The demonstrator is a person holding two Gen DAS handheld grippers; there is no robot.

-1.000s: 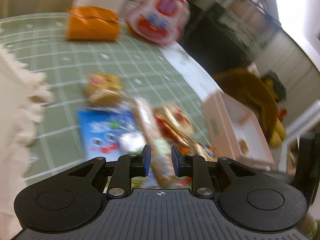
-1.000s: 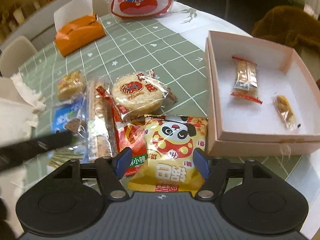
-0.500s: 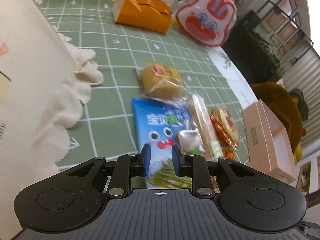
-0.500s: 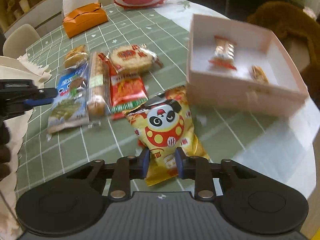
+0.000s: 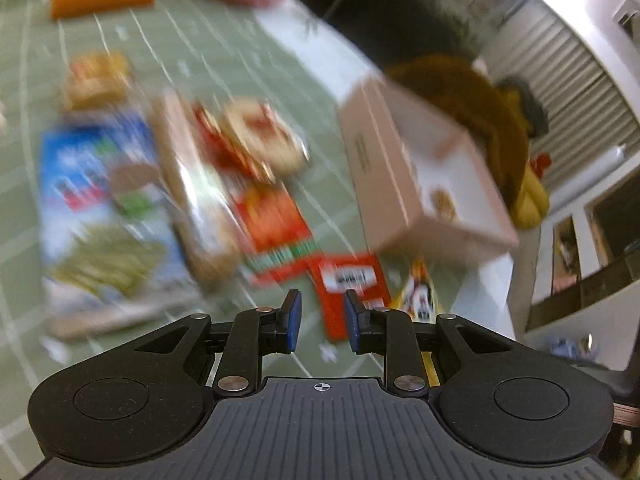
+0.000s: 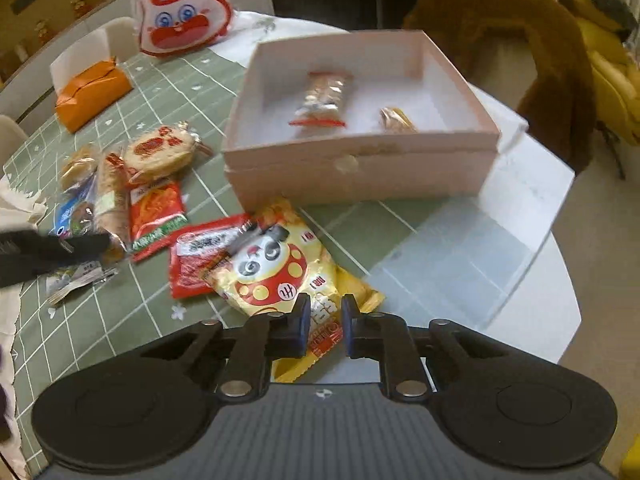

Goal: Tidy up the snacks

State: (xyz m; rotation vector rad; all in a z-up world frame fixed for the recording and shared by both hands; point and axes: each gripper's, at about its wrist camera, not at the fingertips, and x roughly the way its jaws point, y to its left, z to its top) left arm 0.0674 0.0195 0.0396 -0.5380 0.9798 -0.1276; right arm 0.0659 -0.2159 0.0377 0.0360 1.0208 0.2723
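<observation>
My right gripper (image 6: 325, 326) is shut on the near edge of a yellow panda snack bag (image 6: 280, 268), which hangs toward the table in front of the pink box (image 6: 360, 164). The box holds two small wrapped snacks (image 6: 324, 100). A red packet (image 6: 200, 252) lies beside the bag, partly under it. Further left lie a red-green packet (image 6: 158, 216), a round rice cracker (image 6: 160, 152), a long biscuit pack (image 6: 110, 196) and a blue packet (image 6: 68, 216). My left gripper (image 5: 320, 322) is nearly closed and empty, above the red packet (image 5: 348, 284); its view is blurred. It shows at the left edge of the right wrist view (image 6: 48, 246).
An orange tissue pack (image 6: 92, 92) and a red-and-white rabbit bag (image 6: 182, 20) sit at the far side of the green checked tablecloth (image 6: 120, 320). A cream cloth (image 6: 16, 208) lies at the left. A brown furry chair (image 6: 520, 52) stands behind the box. The table edge runs at the right.
My right gripper has carried the panda bag up and toward the box, uncovering the red packet. My left gripper has swung right, from over the blue packet to above the red packet.
</observation>
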